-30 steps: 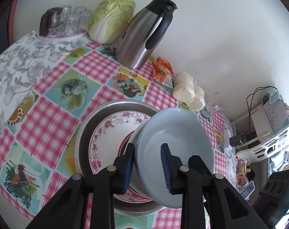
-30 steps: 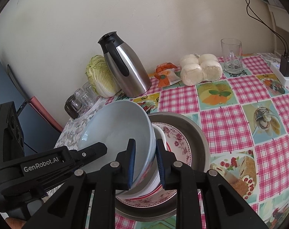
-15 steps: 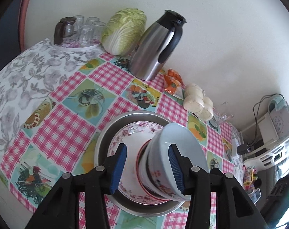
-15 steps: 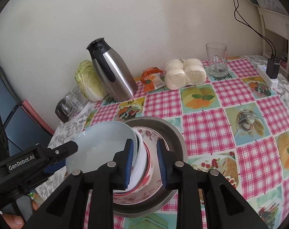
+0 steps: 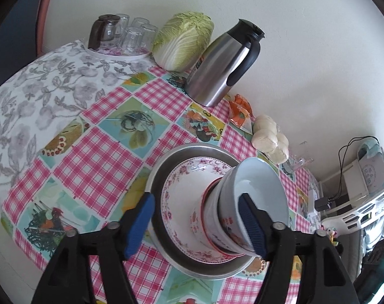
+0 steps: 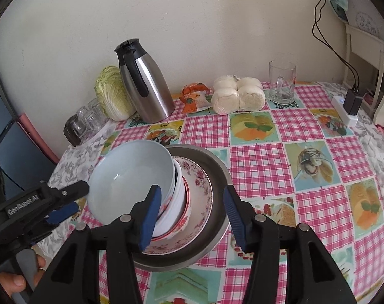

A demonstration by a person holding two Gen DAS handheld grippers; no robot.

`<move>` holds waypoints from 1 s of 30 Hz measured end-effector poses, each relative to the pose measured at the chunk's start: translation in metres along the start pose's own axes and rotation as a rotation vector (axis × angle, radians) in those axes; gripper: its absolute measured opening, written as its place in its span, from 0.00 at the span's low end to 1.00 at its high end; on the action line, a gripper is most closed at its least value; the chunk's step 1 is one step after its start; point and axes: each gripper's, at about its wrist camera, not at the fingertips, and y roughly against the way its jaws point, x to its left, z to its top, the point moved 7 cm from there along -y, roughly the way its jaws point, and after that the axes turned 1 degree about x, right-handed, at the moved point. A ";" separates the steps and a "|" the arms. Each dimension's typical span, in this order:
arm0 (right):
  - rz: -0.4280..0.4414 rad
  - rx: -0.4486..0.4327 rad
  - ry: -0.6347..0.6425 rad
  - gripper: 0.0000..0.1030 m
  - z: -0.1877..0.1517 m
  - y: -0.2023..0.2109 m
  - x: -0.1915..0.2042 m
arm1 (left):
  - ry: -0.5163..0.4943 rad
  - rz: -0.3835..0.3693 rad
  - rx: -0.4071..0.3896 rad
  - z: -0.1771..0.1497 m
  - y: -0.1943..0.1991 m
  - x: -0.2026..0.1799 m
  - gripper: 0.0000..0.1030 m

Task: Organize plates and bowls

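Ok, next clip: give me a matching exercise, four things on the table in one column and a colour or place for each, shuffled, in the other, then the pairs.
Things
1. top bowl
2. metal basin
3. glass mug
4. cabbage

Descriptions
A. empty, standing right of the wrapped buns
B. pale blue, uppermost in the stack
C. against the wall, left of the steel jug
D. holds the floral plate and the bowls stacked on it

Pairs: 1-B, 2-D, 3-A, 4-C
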 end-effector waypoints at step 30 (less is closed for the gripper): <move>-0.093 -0.039 0.084 0.93 -0.068 0.025 -0.026 | -0.183 0.375 -0.086 -0.056 0.005 0.056 1.00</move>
